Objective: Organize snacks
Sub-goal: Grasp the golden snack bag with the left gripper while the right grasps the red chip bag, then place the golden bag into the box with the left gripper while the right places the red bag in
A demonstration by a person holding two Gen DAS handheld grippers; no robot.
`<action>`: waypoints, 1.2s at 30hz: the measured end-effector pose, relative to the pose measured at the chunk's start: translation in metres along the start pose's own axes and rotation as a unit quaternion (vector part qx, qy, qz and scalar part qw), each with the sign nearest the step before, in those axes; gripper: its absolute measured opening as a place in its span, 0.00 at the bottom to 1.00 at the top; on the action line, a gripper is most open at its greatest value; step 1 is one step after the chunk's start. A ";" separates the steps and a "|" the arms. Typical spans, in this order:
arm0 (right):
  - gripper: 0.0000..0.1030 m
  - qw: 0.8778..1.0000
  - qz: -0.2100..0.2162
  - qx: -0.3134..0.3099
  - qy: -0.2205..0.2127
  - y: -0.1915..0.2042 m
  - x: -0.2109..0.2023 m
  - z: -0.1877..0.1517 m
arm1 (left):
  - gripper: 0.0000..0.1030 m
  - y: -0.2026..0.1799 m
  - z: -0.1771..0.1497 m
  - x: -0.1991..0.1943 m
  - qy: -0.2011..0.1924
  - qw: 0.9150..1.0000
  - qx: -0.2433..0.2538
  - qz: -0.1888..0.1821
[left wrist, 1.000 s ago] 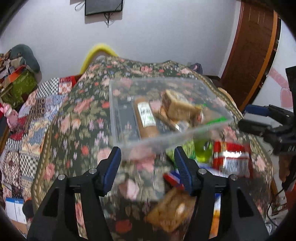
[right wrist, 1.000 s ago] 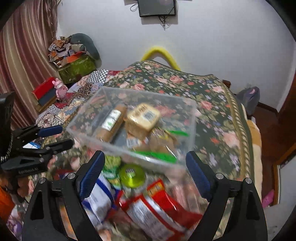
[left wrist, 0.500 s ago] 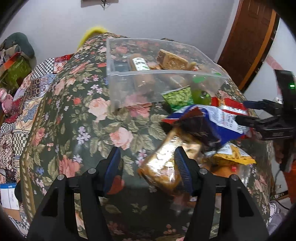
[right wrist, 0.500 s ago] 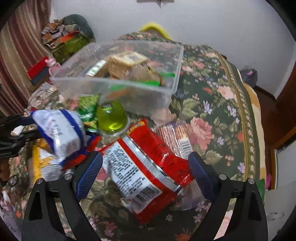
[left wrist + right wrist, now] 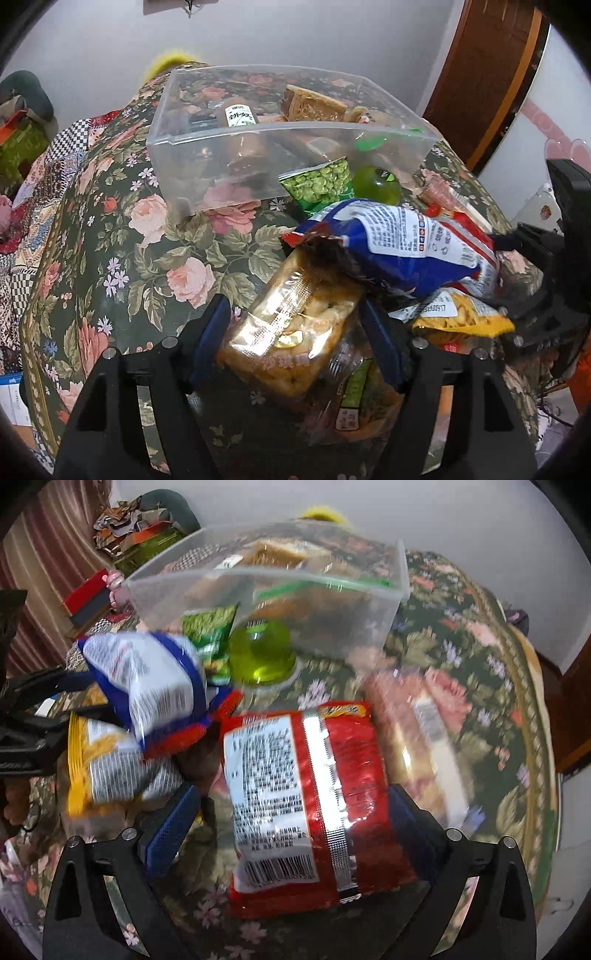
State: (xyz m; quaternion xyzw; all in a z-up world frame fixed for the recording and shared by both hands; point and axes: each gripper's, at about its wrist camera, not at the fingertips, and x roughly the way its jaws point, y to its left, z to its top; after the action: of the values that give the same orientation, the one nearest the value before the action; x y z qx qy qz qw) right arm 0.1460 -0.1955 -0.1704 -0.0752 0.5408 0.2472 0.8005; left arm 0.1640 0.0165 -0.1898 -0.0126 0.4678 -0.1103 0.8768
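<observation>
Left tool (image 5: pixel 295 334) spread wide around the golden cracker pack (image 5: pixel 291 332) just in front of the clear bin (image 5: pixel 207 136) on the bed, right tool (image 5: pixel 295 819) equally open astride the red packet (image 5: pixel 314 805) — squeeze mid-pack, gently, lest crackers crush.

Floral bedspread (image 5: pixel 122 236) — clear bin (image 5: pixel 207 155), red packet (image 5: pixel 314 805), green jelly cup (image 5: pixel 262 657).

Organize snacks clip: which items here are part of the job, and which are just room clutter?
Part of the job:
clear plastic bin
golden cracker pack between the left claw fingers
red packet between the right claw fingers
blue-and-white bag
yellow bag
green pea bag
green jelly cup

Just lying about:
wooden door
striped curtain
</observation>
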 end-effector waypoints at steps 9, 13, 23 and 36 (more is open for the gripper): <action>0.70 0.999 0.002 0.042 -0.017 -0.008 0.001 -0.004 | 0.46 0.010 -0.006 0.000 -0.012 1.000 -0.029 -0.002; 0.63 0.999 0.004 0.046 -0.026 -0.005 -0.005 -0.007 | 0.44 0.014 -0.010 -0.005 -0.017 0.999 -0.037 0.013; 0.63 0.996 0.006 0.056 -0.074 -0.005 -0.035 0.007 | 0.43 0.027 -0.003 -0.033 -0.047 0.996 -0.065 0.030; 0.63 0.987 -0.004 0.049 -0.152 -0.008 -0.070 0.057 | 0.43 0.035 0.044 -0.069 -0.108 0.991 -0.079 0.022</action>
State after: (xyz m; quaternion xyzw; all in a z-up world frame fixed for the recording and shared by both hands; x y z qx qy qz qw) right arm 0.1767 -0.2025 -0.0854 0.0003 0.4237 0.2258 0.8772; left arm 0.1694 0.0615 -0.1135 -0.0833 0.3779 -0.0521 0.9206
